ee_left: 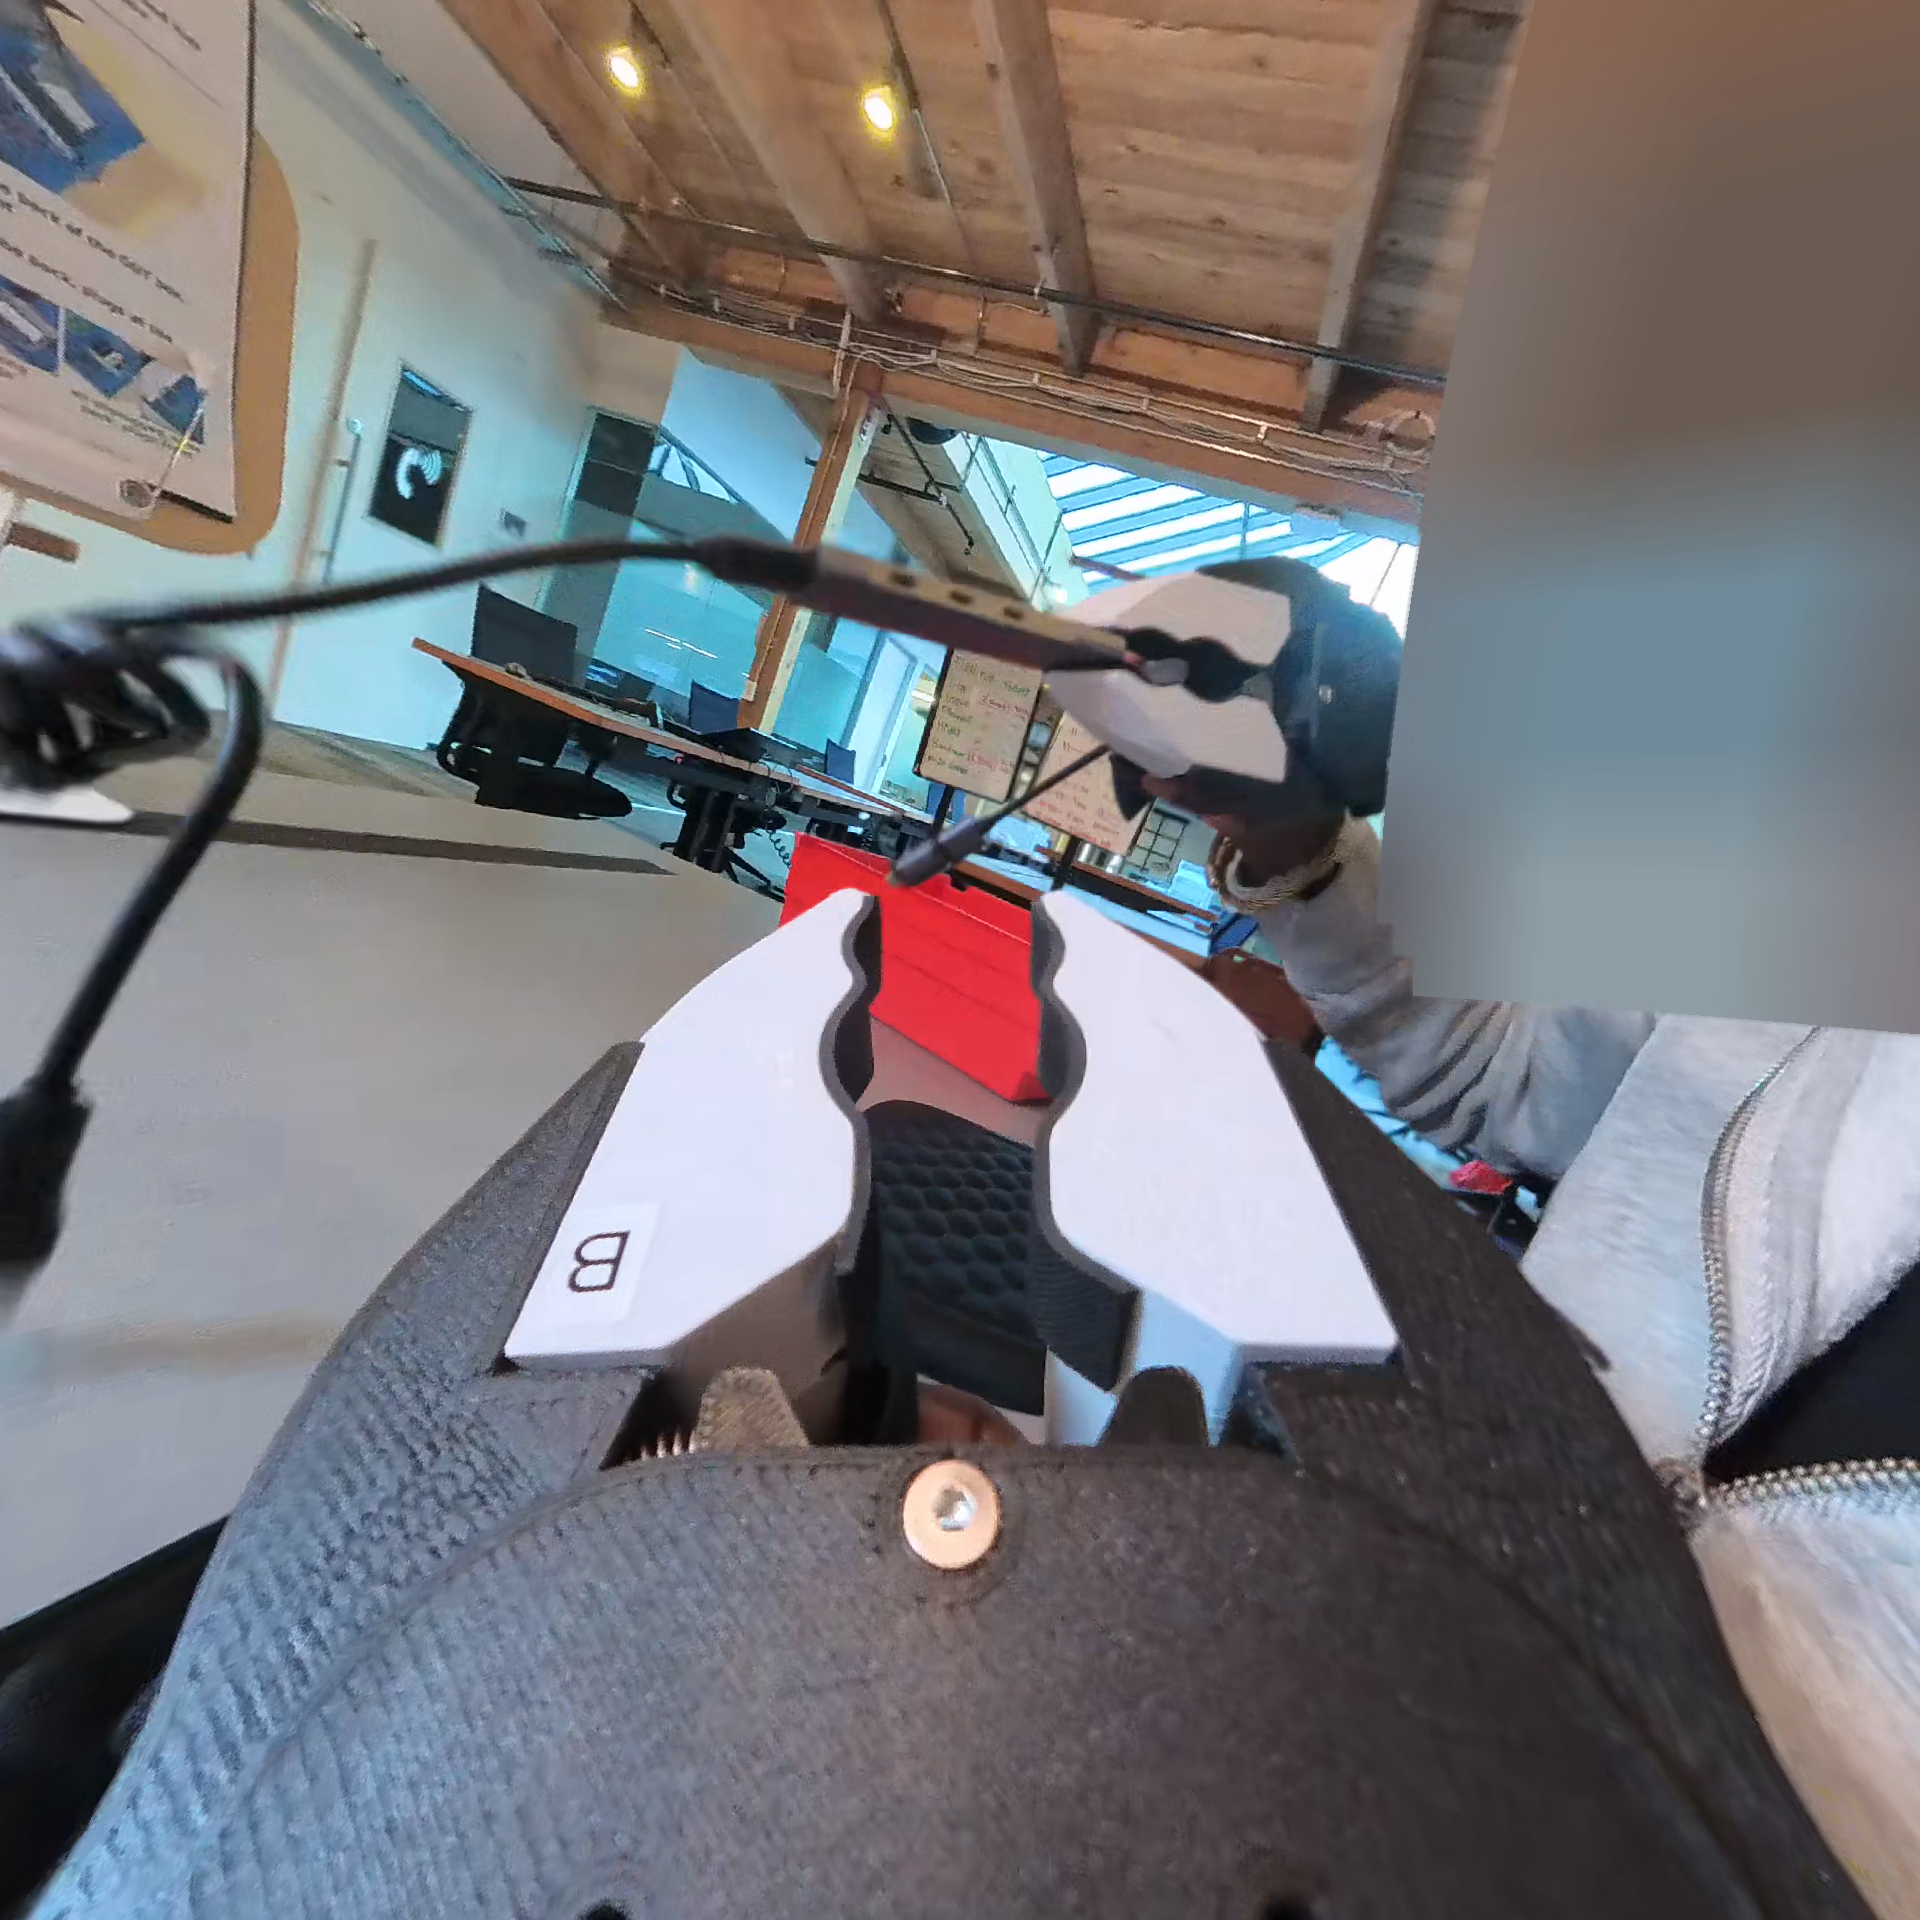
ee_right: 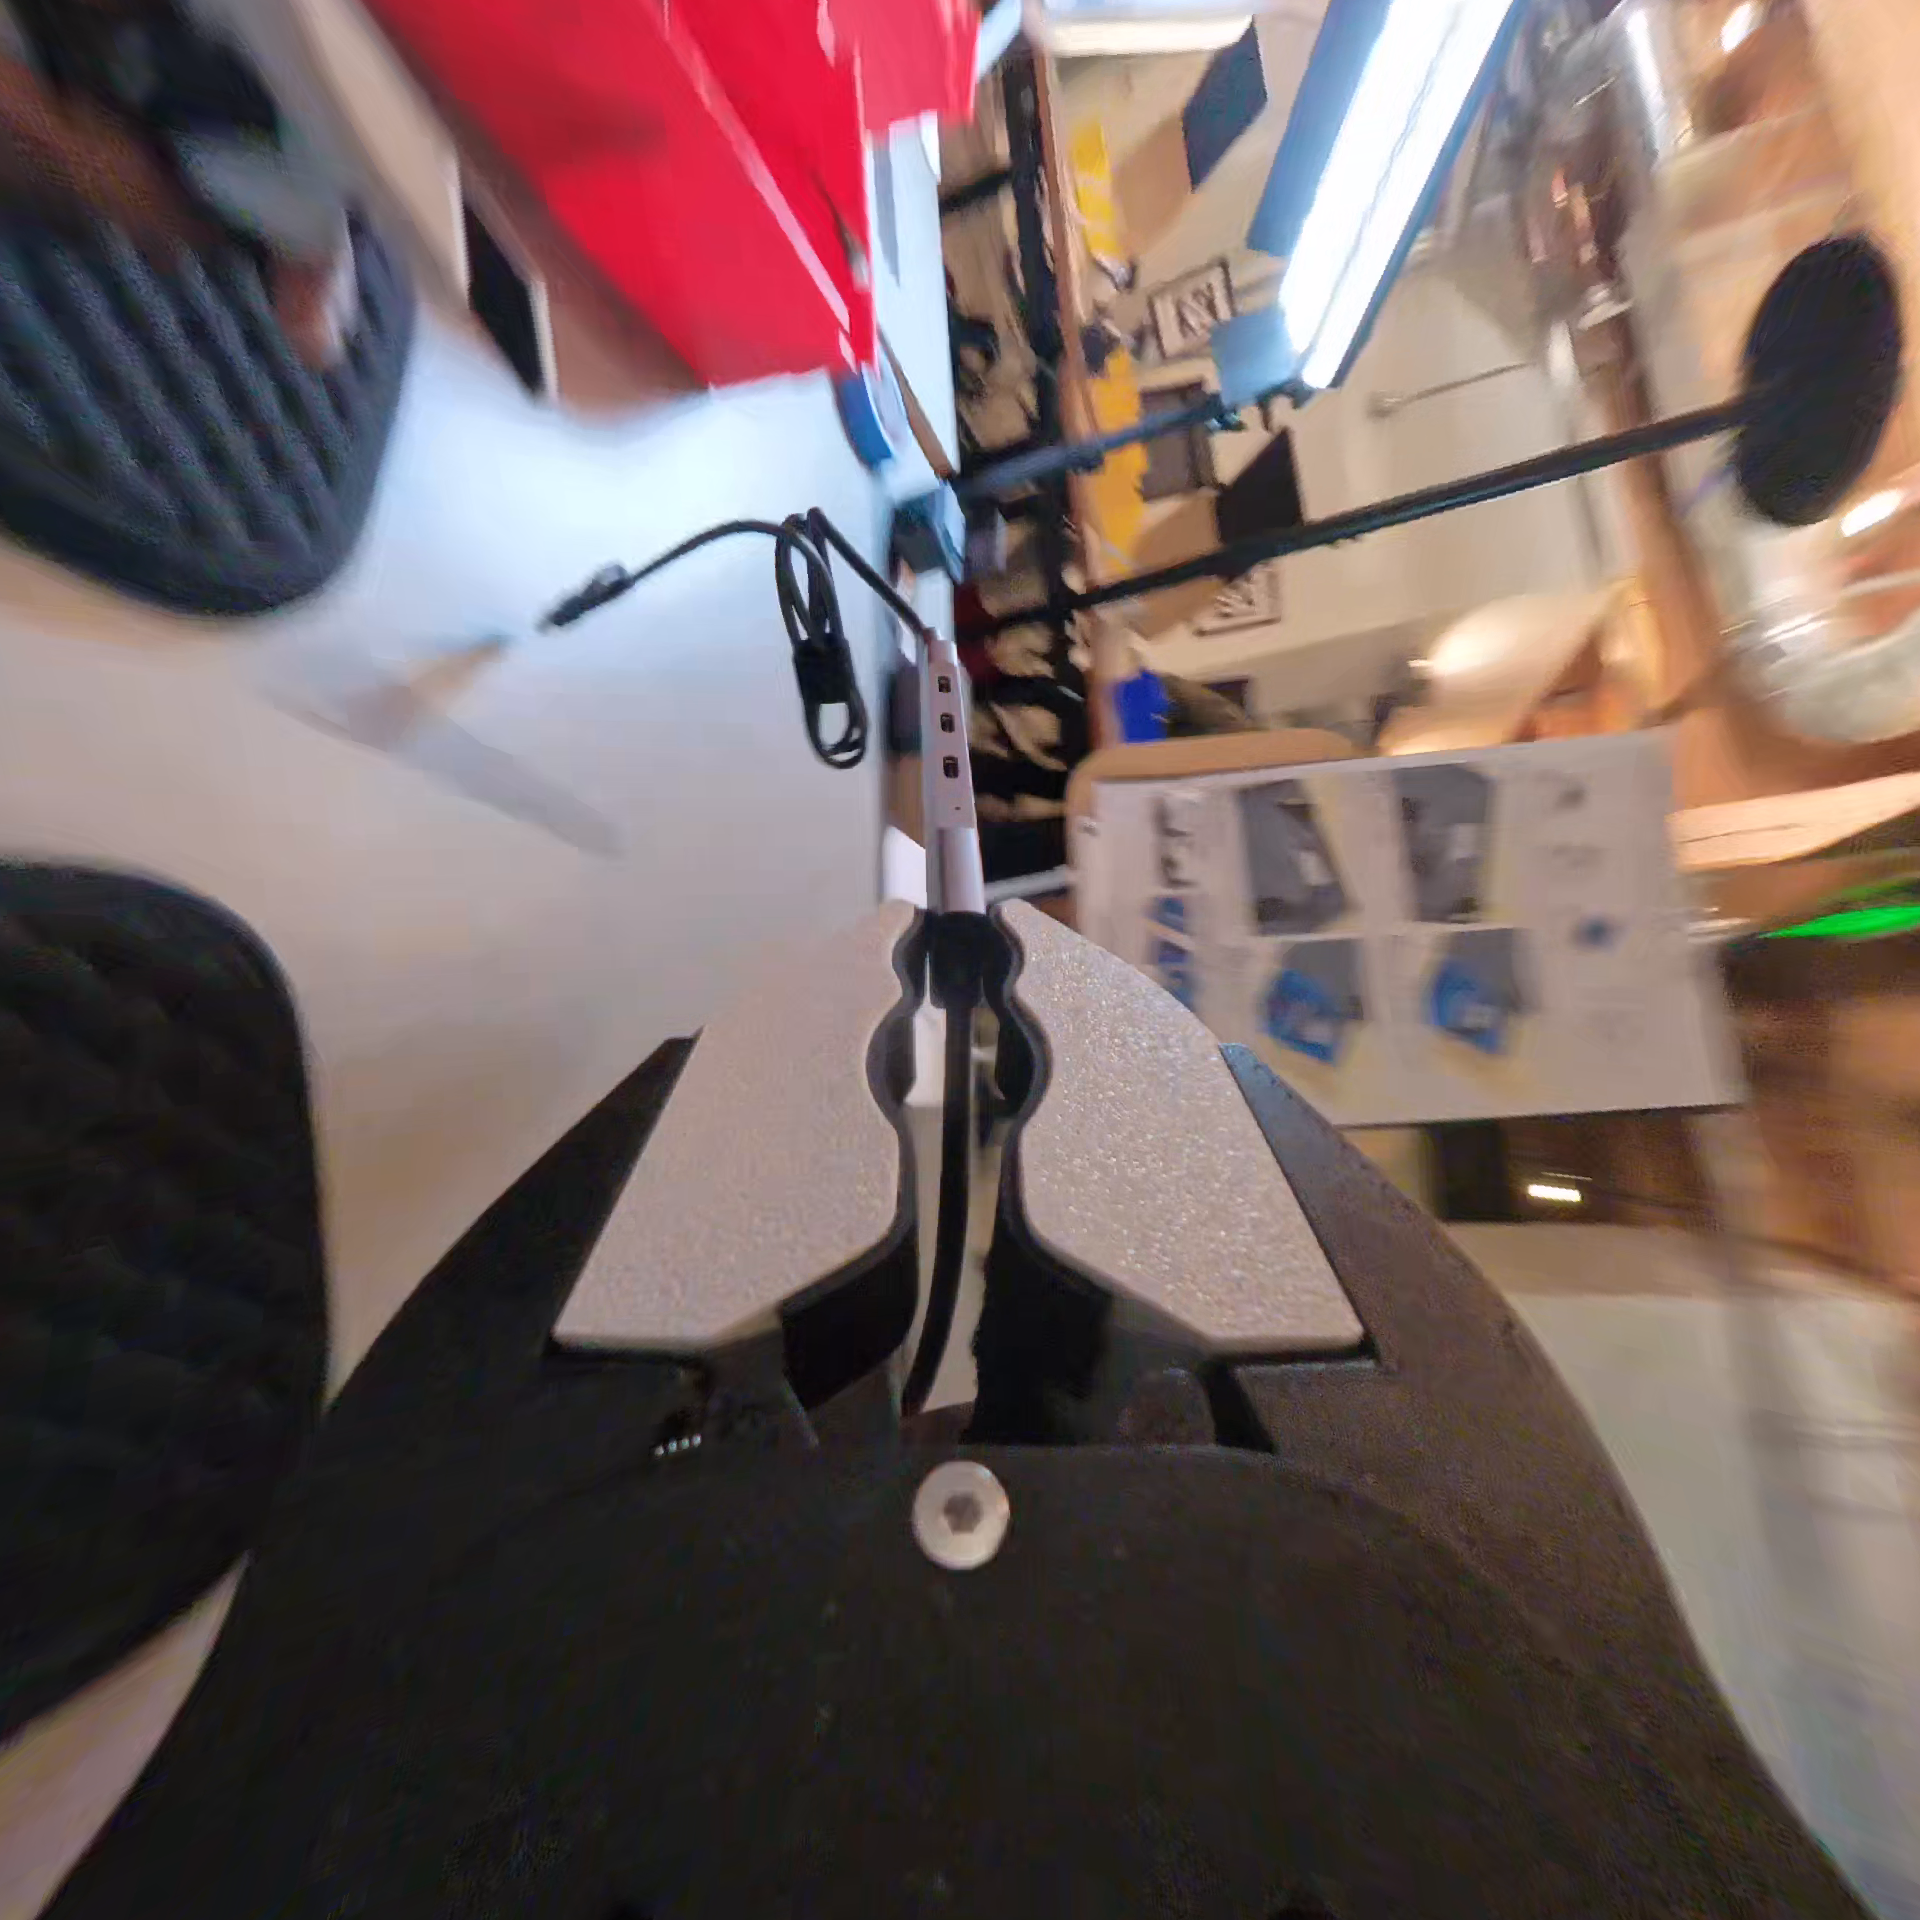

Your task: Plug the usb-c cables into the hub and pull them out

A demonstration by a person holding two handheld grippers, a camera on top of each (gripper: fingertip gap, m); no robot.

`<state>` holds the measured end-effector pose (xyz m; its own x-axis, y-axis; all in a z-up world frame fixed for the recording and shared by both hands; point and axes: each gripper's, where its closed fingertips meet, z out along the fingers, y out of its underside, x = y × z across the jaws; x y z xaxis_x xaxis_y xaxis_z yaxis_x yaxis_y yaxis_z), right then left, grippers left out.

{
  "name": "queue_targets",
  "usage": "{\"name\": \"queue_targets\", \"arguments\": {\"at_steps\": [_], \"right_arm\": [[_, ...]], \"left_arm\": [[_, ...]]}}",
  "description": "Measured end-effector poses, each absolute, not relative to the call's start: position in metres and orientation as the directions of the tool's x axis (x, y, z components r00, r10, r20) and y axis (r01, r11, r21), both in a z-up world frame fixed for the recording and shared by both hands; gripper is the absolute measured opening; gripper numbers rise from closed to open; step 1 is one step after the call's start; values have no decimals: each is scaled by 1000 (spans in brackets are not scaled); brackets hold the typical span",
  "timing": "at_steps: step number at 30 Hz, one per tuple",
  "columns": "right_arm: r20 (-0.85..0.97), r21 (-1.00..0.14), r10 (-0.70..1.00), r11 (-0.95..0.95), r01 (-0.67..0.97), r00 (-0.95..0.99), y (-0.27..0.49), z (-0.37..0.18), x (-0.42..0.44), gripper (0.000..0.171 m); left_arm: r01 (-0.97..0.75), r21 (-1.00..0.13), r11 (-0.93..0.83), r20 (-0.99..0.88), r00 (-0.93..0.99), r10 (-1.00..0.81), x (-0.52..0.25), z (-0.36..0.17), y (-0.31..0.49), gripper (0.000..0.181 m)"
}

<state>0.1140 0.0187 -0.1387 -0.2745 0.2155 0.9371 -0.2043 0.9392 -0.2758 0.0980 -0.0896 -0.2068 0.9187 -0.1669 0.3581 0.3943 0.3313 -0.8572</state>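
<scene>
My right gripper [ee_right: 956, 916] is shut on the black plug of a usb-c cable [ee_right: 948, 1143] at the near end of the slim grey hub [ee_right: 951, 748], which sticks out forward in the air. The held cable runs back between the fingers. The hub's own black lead ends in a tied coil [ee_right: 821, 665] and a loose plug [ee_right: 587, 603]. In the left wrist view the right gripper [ee_left: 1143, 665] holds the hub [ee_left: 935, 603] above and beyond my left gripper [ee_left: 956, 914]. The left gripper is open and empty. A loose plug [ee_left: 925, 862] dangles just above its tips.
A red box [ee_left: 935, 977] stands on the white table [ee_left: 364, 987] straight ahead of the left gripper and shows blurred in the right wrist view [ee_right: 665, 187]. The hub lead's coil [ee_left: 62, 707] hangs at far left. A person's grey sleeve [ee_left: 1455, 1039] is at right.
</scene>
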Motion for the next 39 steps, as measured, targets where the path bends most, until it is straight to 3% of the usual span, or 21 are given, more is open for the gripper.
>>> {"name": "queue_targets", "arguments": {"at_steps": [3,6,9,11,13,16,21,24,28,33,39], "right_arm": [[983,30,-55,990,-137,-177,21,-175,119,10],[966,128,-150,985,-116,-208,25,-231,134,9],[955,-13,-13,996,-86,-296,29,-268,155,10],[947,-132,108,990,-58,-303,29,-275,166,9],[936,-163,136,985,-59,-325,24,-286,179,9],[933,-120,83,989,-85,-349,20,-306,198,10],[936,-166,100,971,-172,-337,22,-309,222,10],[945,-84,-2,965,-249,-326,26,-322,236,11],[944,-106,12,958,-268,-329,30,-323,248,12],[943,-40,-64,953,-300,-328,31,-331,260,17],[868,-225,72,939,-260,-491,32,-338,261,29]], "left_arm": [[335,-886,320,304,942,-144,104,-207,-89,28],[269,-918,293,249,963,-104,110,-211,-88,28],[60,-995,75,58,998,-29,130,-233,-73,31],[-124,-990,-73,-123,992,-27,152,-252,-57,36],[-209,-965,-160,-200,977,-71,173,-269,-44,36],[-192,-971,-144,-184,981,-64,177,-271,-38,35],[-81,-996,-29,-80,997,-20,162,-246,-57,30],[-88,-996,-7,-88,996,21,154,-243,-68,29],[-102,-995,-6,-102,994,43,150,-245,-75,28],[-106,-994,4,-105,993,53,147,-245,-78,28],[-66,-998,16,-65,996,62,141,-244,-81,27]]}}
